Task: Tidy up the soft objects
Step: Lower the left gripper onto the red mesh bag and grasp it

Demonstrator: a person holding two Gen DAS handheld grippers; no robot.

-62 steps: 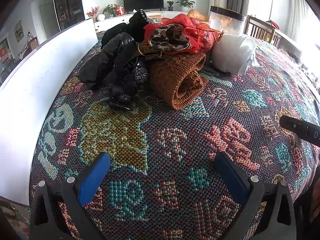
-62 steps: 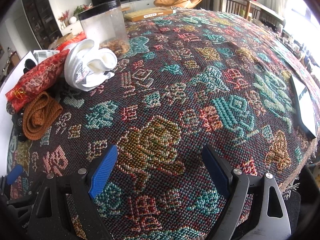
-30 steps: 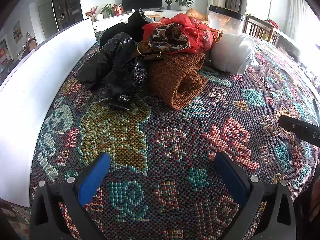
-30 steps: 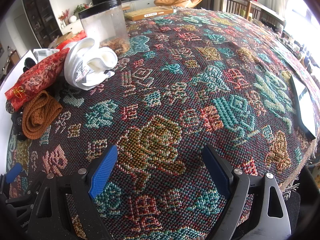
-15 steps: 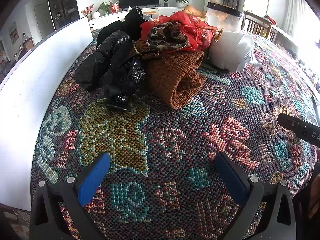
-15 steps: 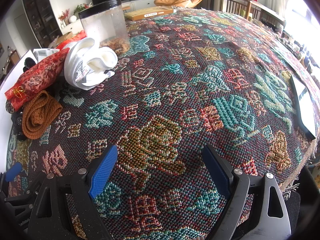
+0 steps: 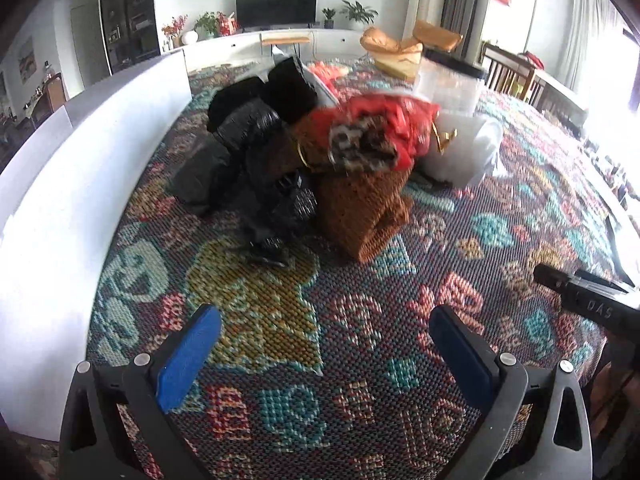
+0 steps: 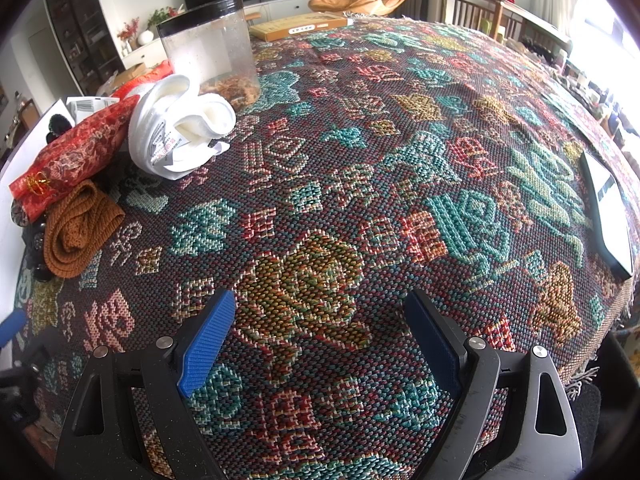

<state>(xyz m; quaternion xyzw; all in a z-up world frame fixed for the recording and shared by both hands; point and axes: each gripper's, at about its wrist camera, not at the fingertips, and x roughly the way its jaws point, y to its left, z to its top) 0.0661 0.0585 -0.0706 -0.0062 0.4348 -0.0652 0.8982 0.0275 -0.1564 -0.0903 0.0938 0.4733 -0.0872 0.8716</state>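
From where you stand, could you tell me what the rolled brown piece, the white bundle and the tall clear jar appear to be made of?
Rolled brown piece: chunky knit, probably wool or acrylic; ribbed loops show, matte.
White bundle: soft fleecy fabric, apparently towelling, with a printed label attached.
Tall clear jar: seemingly transparent plastic, slightly cloudy walls, black lid.

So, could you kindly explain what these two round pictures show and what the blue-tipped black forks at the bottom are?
Those forks are two hand-held grippers; a person carries one in each hand, and each has a fisheye camera looking along its fingers. One picture is from the left gripper, the other from the right gripper. Both are open and hold nothing. On the patterned woven tablecloth lies a heap: a rolled brown knitted piece, black shiny garments, a red brocade pouch and a white folded cloth, beside a clear plastic jar.
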